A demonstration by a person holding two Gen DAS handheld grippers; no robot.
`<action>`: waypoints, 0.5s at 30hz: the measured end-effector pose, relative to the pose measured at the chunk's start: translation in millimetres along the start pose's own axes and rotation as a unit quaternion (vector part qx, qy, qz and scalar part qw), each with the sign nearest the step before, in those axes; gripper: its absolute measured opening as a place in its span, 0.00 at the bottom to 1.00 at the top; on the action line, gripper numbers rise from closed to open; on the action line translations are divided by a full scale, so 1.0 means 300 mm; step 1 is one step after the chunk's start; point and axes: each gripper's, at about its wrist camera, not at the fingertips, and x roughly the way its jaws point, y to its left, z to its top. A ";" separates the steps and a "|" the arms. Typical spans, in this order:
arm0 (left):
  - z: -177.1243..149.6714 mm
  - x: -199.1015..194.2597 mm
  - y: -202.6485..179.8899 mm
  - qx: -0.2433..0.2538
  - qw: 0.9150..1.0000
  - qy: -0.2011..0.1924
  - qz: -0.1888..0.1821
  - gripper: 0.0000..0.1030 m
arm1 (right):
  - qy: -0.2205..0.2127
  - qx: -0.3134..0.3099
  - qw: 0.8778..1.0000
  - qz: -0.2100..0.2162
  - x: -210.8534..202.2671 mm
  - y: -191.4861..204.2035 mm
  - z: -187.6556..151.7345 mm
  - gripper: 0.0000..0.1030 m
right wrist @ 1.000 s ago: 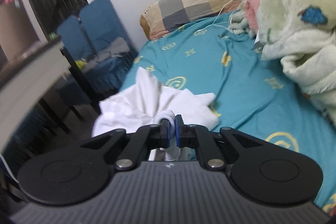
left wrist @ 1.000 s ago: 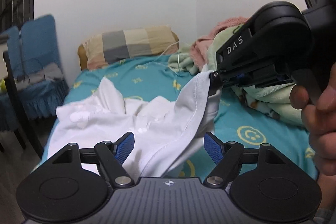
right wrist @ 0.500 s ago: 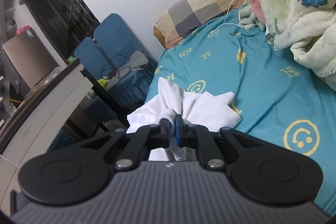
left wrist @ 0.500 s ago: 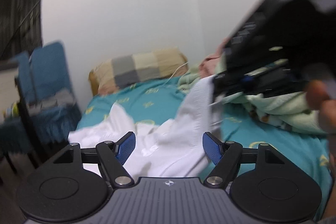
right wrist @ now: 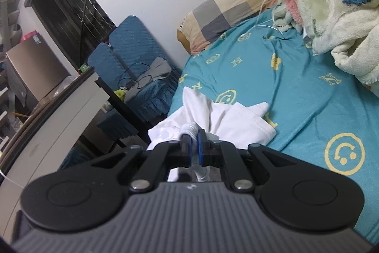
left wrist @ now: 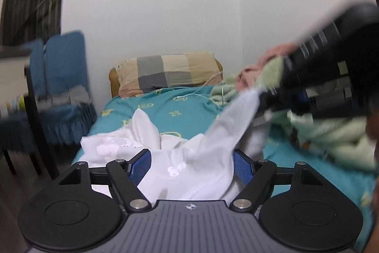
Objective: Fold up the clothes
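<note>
Since the earlier frame, both views tilt up; the white garment [left wrist: 189,158] stays lifted.
We find the right gripper [right wrist: 193,148] clamped on its ribbed edge above the teal bed [right wrist: 296,87] (near edge), and the left gripper [left wrist: 191,164] open, straddling cloth ungripped. Risk: bunched fabric slips when pulled taut.

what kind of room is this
Most likely a bedroom: a bed with a teal patterned sheet, a checked pillow at its head, and plush blankets heaped along one side.
</note>
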 end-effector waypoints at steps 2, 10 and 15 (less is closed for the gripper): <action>-0.015 0.003 -0.031 0.032 0.999 -0.004 0.010 0.73 | -0.010 -0.003 1.000 0.012 -0.010 0.009 0.002 0.08; 0.035 -0.041 0.104 -0.068 0.988 -0.040 0.134 0.73 | -0.013 -0.017 1.000 -0.003 -0.015 0.018 0.001 0.08; 0.070 -0.086 0.142 -0.073 0.983 -0.068 0.157 0.72 | 0.027 -0.053 0.997 -0.043 0.030 0.027 -0.029 0.08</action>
